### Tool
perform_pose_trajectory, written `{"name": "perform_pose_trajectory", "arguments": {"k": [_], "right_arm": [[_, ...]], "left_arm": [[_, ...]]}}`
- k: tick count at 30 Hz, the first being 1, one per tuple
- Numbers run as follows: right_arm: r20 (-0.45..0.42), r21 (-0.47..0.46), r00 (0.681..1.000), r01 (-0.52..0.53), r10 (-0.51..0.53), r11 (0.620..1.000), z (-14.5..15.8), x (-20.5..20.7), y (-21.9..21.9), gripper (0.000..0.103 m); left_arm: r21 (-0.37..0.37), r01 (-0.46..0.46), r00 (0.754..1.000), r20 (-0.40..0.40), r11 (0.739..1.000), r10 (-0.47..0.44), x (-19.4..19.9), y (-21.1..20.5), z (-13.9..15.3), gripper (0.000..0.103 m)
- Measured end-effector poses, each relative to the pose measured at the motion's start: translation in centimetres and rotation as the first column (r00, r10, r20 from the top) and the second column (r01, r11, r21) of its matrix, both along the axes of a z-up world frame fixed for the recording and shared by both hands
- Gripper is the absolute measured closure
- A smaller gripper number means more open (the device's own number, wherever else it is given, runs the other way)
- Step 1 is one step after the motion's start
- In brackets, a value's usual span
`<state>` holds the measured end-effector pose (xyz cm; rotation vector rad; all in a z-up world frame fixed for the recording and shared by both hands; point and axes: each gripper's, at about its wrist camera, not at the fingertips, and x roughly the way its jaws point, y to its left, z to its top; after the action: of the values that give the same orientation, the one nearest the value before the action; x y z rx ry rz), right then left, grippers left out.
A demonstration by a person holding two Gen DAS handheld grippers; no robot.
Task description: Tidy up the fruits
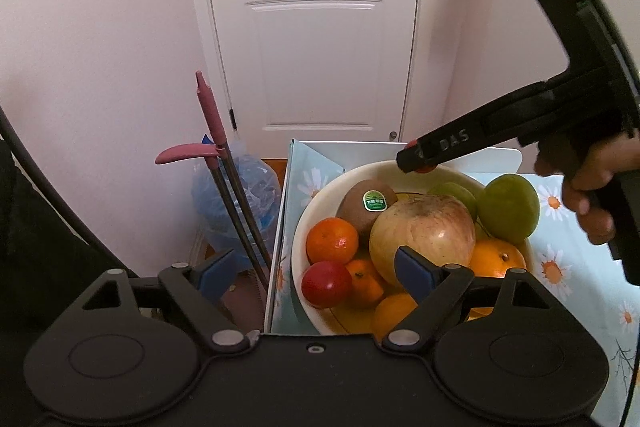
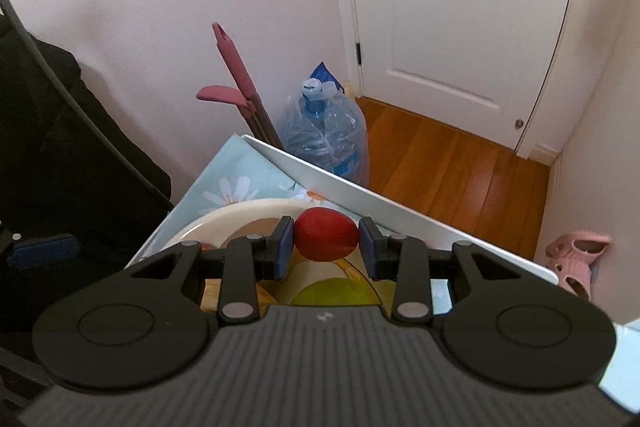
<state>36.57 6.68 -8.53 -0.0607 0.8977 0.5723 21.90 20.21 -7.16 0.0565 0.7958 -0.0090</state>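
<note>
Far left, off the table: pink-handled poles (image 1: 212,115) against the wall, a blue water jug (image 1: 236,203) behind them.

Left gripper (image 1: 316,273): jaws spread wide, nothing between the pads. It hangs above the bowl (image 1: 298,251) at the table's left edge.

Bowl contents, left to right: red fruit (image 1: 326,284), mandarin (image 1: 332,240), kiwi (image 1: 366,207), large apple (image 1: 424,231), orange (image 1: 496,259), green fruit (image 1: 508,209) perched at the right rim.

Right gripper (image 2: 326,239): closed on a small red fruit (image 2: 326,239), pads on both its sides, over the bowl's far rim near the table's back edge. The right-hand pad may be just shy of contact; fisheye makes it hard to judge.

Risks: the bowl is heaped, so a fruit released onto the pile could roll, knock the green fruit off the rim, or go over the table's left edge. The smooth round fruit could slip if the grip is thin.

Writing: "DAS" on the right gripper's finger, seen from the left wrist; kiwi carries a green sticker (image 1: 375,203), text unreadable.
</note>
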Motion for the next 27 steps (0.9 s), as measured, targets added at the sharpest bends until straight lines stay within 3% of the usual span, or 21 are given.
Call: {"name": "perform_pose_trajectory", "arguments": {"k": [4, 8, 10, 19, 27], "right_arm": [[0.001, -0.007, 1.0, 0.003, -0.003, 1.0, -0.5, -0.2, 0.0, 0.05], [0.021, 0.024, 0.999, 0.033, -0.034, 0.999, 0.0, -0.7, -0.7, 0.013], [0.033, 0.034, 0.998, 0.059, -0.06, 0.998, 0.5, -1.2, -1.4, 0.007], [0.057, 0.062, 0.991, 0.117, -0.121, 0.991, 3.0, -3.7, -4.7, 0.007], [0.119, 0.078, 0.977, 0.168, -0.176, 0.983, 7.3, -8.5, -8.8, 0.007]], "left_arm": [[-0.002, 0.005, 1.0, 0.0, 1.0, -0.005, 0.0, 0.0, -0.1, 0.014], [0.007, 0.012, 1.0, -0.002, 1.0, -0.012, 0.1, -0.3, -0.1, 0.014], [0.021, 0.01, 1.0, -0.001, 1.0, -0.01, 0.0, -0.4, -0.1, 0.012], [0.022, 0.024, 1.0, 0.016, 0.999, -0.025, -0.8, -1.5, 0.8, 0.011], [0.032, 0.03, 0.996, 0.085, 0.999, -0.033, -3.2, -3.9, 4.2, 0.011]]}}
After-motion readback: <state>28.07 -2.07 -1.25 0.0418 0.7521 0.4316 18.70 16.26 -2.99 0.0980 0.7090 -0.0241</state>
